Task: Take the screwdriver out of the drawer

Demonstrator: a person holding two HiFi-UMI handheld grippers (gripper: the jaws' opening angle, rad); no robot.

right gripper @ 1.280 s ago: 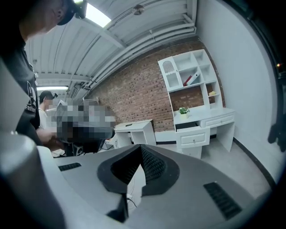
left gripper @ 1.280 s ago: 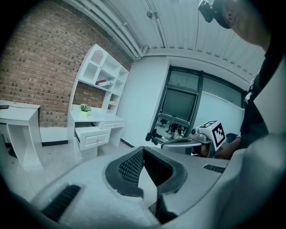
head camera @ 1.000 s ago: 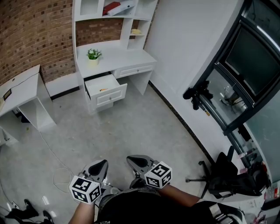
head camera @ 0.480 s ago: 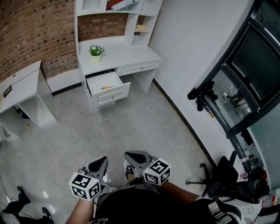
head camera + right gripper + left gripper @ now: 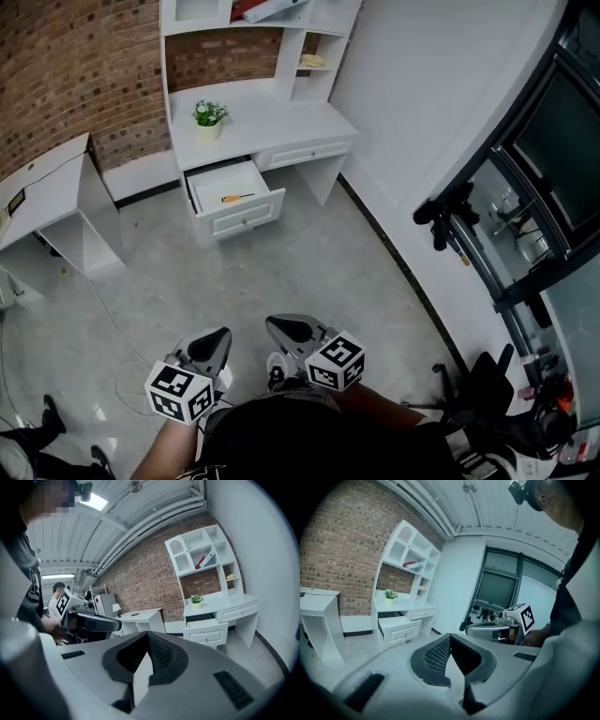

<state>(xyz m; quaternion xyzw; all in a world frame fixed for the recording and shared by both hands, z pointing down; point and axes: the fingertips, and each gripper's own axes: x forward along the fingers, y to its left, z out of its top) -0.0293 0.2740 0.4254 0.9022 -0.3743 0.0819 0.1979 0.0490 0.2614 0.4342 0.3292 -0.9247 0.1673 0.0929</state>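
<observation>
Drawer [image 5: 246, 218] open; screwdriver [image 5: 236, 198] lies inside, untouched. We stand well apart from it. Left gripper [image 5: 210, 347], right gripper [image 5: 292, 330]: jaws together, empty. Approach, grasp and lift-out not yet done.

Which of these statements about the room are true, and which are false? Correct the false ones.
1. The screwdriver lies in the open drawer. True.
2. The left gripper holds the screwdriver. False: its jaws are together on nothing.
3. The potted plant stands on the floor. False: it stands on the desk.
4. The right gripper is shut and well away from the drawer. True.
</observation>
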